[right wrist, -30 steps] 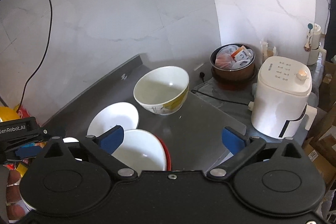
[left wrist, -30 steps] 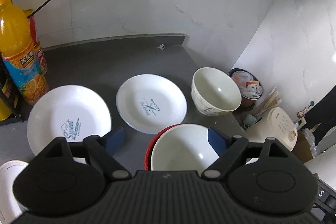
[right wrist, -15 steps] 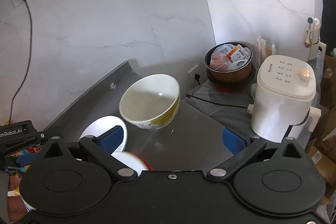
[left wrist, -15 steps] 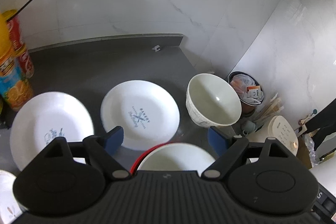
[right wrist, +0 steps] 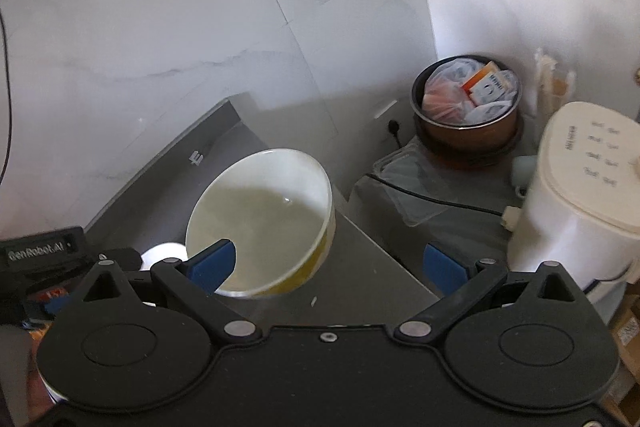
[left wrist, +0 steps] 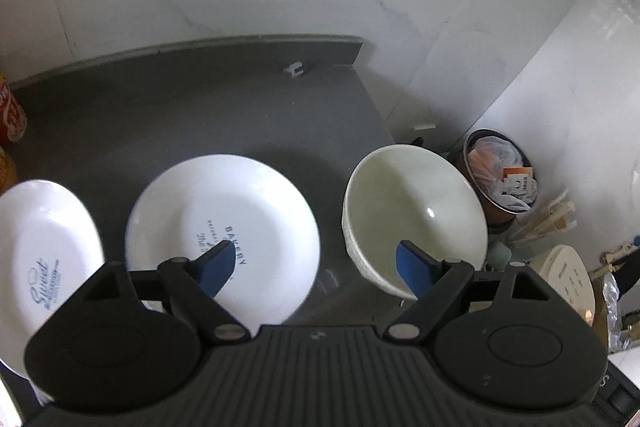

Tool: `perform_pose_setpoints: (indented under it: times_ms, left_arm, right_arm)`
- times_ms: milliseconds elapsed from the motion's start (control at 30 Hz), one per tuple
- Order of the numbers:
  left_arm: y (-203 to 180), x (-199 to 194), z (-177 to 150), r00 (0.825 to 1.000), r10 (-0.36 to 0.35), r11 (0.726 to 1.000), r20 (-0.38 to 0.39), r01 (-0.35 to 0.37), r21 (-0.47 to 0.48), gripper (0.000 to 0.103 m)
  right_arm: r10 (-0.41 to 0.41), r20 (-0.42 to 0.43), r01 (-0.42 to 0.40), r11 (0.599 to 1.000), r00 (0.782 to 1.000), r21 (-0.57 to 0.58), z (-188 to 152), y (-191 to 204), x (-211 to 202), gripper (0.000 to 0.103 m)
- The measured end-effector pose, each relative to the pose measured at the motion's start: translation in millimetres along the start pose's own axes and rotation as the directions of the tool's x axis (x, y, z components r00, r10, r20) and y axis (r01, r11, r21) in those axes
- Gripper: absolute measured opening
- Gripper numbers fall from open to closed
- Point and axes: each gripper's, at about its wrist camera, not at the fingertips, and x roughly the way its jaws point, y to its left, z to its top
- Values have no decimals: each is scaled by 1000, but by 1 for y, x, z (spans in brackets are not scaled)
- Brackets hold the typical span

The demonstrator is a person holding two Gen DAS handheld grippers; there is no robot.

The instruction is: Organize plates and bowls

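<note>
Both hand-held grippers stand wide open and hold nothing. Seen from the left wrist, the left hand-held gripper (left wrist: 316, 263) hovers above the dark grey tabletop (left wrist: 168, 115), and its two blue fingers (left wrist: 216, 265) are spread far apart. One finger is in front of the white plate with the word "BAKERY" (left wrist: 224, 219), the other in front of the cream bowl (left wrist: 412, 215); whether they touch these things I cannot tell. The bowl stands upright near the right edge of the tabletop, just beside the plate but apart from it. A second white plate with blue writing (left wrist: 44, 247) lies at the left, close to the first one, and the edge of a red can (left wrist: 10, 107) shows at the far left.

From the right wrist, the right hand-held gripper (right wrist: 328, 263) is also open, with the blue fingers (right wrist: 212, 263) well apart. The left finger is in front of the rim of the same cream bowl (right wrist: 260, 215), which has a yellow pattern on its outer side. The other finger is over bare tabletop (right wrist: 360, 267). Part of the black left device (right wrist: 40, 251) shows at the left. Beyond the tabletop edge, lower down, stand a brown pot filled with packets (right wrist: 468, 107) and a white appliance with buttons (right wrist: 576, 195); a black cable (right wrist: 432, 197) runs between them.
</note>
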Motion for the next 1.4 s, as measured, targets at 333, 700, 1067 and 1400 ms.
perform_pose_setpoints:
  times_ms: [333,700,1067,1400]
  left_arm:
    - [-6,43,16,994,74,993,-74,-81,-90,86]
    - [-15,70,20,984,99,983,-151,-120,-141,81]
    - [-19,83,18,985,19,977,-172,-55,-206,9]
    - [-20,64,22,991,-5,978,-132,-22,-205,8]
  right_arm:
    - [56,-114,-57,998,992,-9,23,-3,53,83]
    - [76,-216,-76,997,973,6,32,-18,84,56]
    - [162,-258,-154,987,953,51,35,-20,89,16]
    - [211,-222,-201,977,952,67,37,-18,76,17]
